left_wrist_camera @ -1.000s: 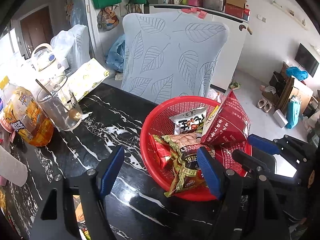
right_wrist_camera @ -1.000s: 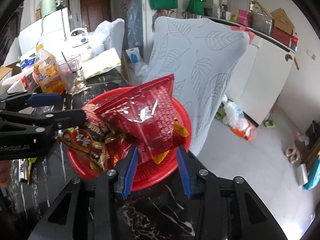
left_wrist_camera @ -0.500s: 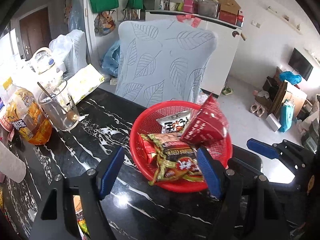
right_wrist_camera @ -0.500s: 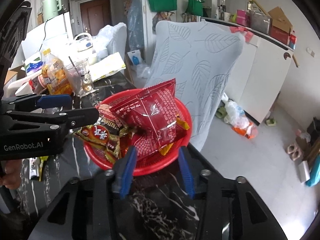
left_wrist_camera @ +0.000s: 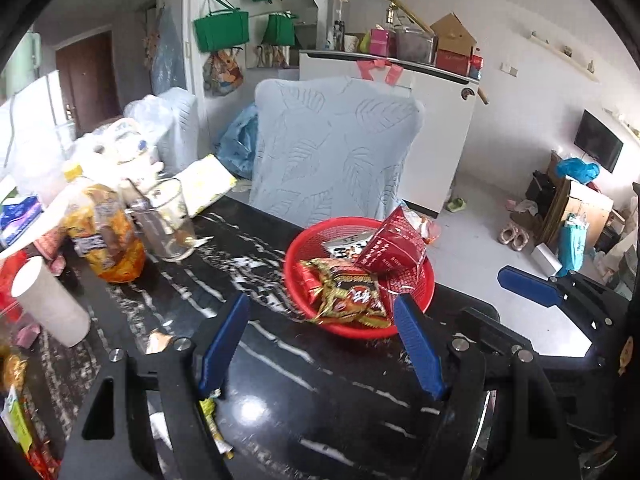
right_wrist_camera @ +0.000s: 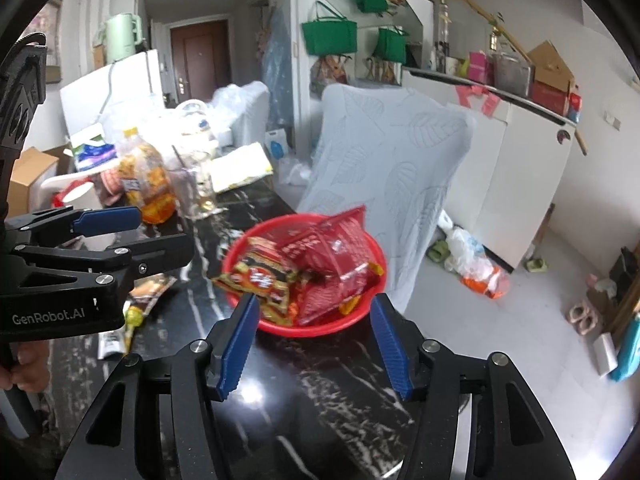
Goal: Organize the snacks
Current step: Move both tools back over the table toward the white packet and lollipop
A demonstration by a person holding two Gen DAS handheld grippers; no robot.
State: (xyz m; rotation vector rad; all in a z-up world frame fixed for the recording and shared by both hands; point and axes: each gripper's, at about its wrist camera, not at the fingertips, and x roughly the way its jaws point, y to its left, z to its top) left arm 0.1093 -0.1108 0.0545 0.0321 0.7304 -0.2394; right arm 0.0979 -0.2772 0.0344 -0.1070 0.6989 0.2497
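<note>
A red mesh basket [left_wrist_camera: 416,308] [right_wrist_camera: 320,330] stands near the far edge of the black marble table [left_wrist_camera: 280,400]. In it lie a big red packet [left_wrist_camera: 394,250] [right_wrist_camera: 326,248], a brown and gold packet [left_wrist_camera: 348,292] [right_wrist_camera: 256,276] and a white packet [left_wrist_camera: 346,246]. My left gripper [left_wrist_camera: 320,344] is open and hangs empty above the table, short of the basket. My right gripper [right_wrist_camera: 314,344] is also back from the basket, its jaws opening with nothing between them. More snack wrappers [right_wrist_camera: 140,304] lie on the table to the left.
An orange drink bottle [left_wrist_camera: 102,236], a glass with a spoon [left_wrist_camera: 166,220] and a white paper cup [left_wrist_camera: 52,308] crowd the table's left side. A chair with a leaf-print cover [left_wrist_camera: 332,160] stands behind the basket. Beyond the table's right edge is open floor.
Both grippers pulled back and up from the basket. The right gripper let go of the big red packet, which now lies in the basket, and its jaws spread wider.
</note>
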